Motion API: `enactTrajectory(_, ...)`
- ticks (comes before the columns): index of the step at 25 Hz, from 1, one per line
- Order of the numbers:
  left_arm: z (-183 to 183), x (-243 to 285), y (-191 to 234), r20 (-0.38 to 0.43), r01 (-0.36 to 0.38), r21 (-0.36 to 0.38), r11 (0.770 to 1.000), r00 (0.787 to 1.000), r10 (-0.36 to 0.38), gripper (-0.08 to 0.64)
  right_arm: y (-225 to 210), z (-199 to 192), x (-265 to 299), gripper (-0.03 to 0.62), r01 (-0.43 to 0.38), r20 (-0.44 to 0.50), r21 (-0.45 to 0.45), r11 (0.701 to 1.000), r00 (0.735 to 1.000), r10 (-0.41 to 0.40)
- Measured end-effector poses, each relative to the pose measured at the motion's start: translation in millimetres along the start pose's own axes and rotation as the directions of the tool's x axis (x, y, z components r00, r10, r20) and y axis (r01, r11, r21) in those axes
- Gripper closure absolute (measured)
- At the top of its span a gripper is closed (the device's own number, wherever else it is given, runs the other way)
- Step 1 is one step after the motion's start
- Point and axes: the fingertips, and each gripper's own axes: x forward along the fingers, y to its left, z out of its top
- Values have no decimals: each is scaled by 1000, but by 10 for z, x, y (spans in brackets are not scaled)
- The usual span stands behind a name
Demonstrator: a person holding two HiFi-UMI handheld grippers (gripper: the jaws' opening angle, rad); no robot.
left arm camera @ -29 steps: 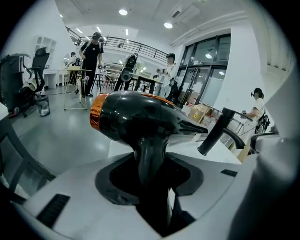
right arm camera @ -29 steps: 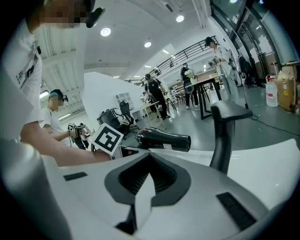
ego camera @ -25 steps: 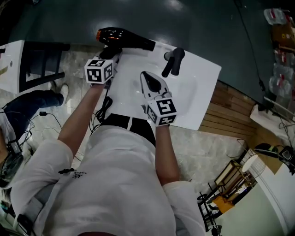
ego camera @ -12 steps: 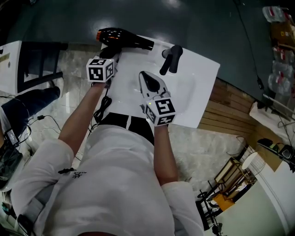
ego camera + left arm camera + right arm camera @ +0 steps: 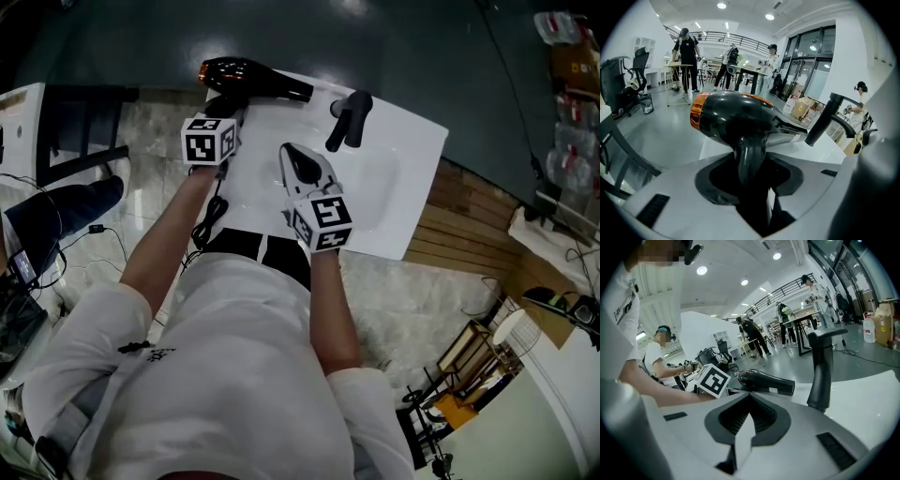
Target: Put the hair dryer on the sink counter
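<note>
Black hair dryer, label illegible, is clamped in left gripper jaws; right gripper jaws closed.

I see a black faucet standing upright, people at tables far behind, an office chair at left, cardboard boxes by the windows.

The hair dryer is black and shiny, with an orange ring at its back end. It lies sideways at the far left corner of the white sink counter, with the orange end past the corner and the nose pointing along the back edge. Its handle points back at the person and sits between the jaws of the left gripper, which hold it.
</note>
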Motion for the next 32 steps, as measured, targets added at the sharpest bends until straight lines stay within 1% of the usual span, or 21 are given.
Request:
enactTrajectory(3,0,-12,4,-4,-15,5,1000,1000,15,391,30,27,5,584,-3,3,-4,1000,1000,3)
enactTrajectory(9,-22,-7,11,-19,-47,41,998,999,48,391,26,27,-12,584,-2,3,-6,1000,1000,2)
enactTrajectory(14,-49,17,9,-33,-59,44,997,998,61,391,16,27,-14,584,-5,3,-7,1000,1000,5)
enactTrajectory(18,-73,13,4,-44,-62,50,997,997,64,391,19,20,-35,584,-7,5,-8,1000,1000,7)
enactTrajectory(23,-74,42,-14,-71,-54,77,996,996,60,390,8,13,-32,584,-10,2,-9,1000,1000,10)
enactTrajectory(29,-78,24,-25,-81,-52,83,995,995,59,388,20,63,-64,584,-16,11,-15,1000,1000,16)
enactTrajectory(32,-79,20,-39,-86,-49,83,995,995,56,368,4,66,-79,584,-18,12,-16,1000,1000,18)
